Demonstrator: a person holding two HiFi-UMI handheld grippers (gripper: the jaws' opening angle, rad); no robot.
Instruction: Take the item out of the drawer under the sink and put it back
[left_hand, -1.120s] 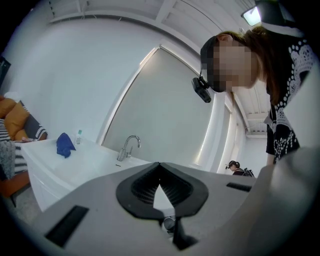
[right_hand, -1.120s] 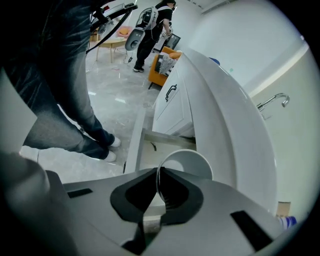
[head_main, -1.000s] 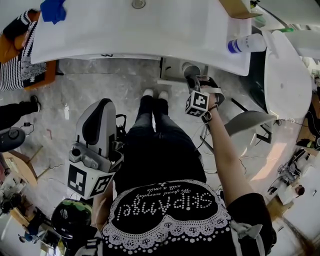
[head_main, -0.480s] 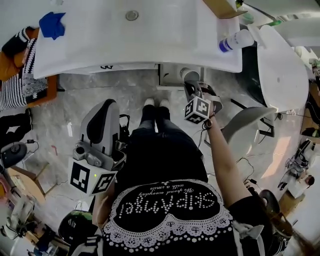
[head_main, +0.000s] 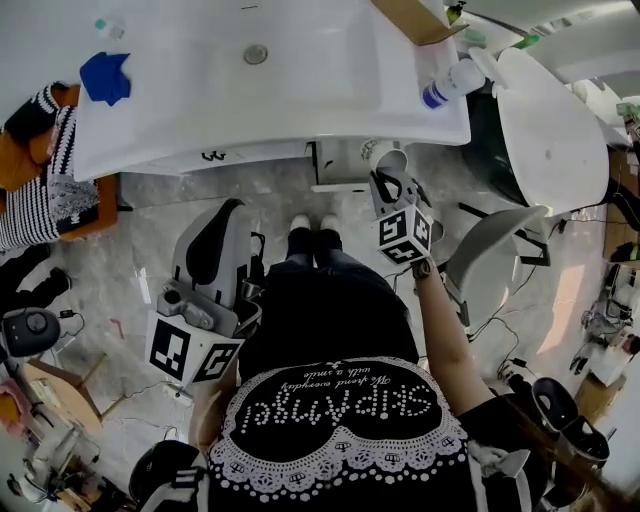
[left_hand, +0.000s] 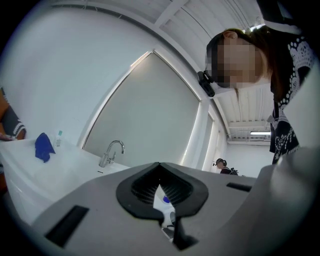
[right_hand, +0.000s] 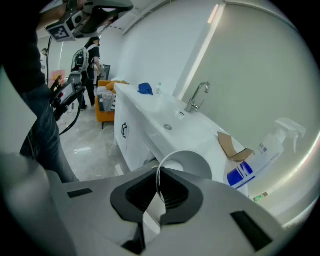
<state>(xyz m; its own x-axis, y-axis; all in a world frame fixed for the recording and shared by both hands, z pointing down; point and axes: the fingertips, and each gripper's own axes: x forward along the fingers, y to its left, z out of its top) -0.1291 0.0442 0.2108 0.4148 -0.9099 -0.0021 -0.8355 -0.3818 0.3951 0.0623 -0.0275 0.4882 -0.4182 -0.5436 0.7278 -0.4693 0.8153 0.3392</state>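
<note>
Now my right gripper (right_hand: 159, 195) clamps the rim of a white cup (right_hand: 194, 162) by the sink counter (right_hand: 150, 125), the spray bottle (right_hand: 260, 159) label seemingly too blurred to read, my left gripper (left_hand: 160, 189) pressed together.

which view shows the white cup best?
Right gripper view: the white cup is close up, its rim pinched by the right gripper. Head view shows the white cup small; left gripper view shows none clearly.
</note>
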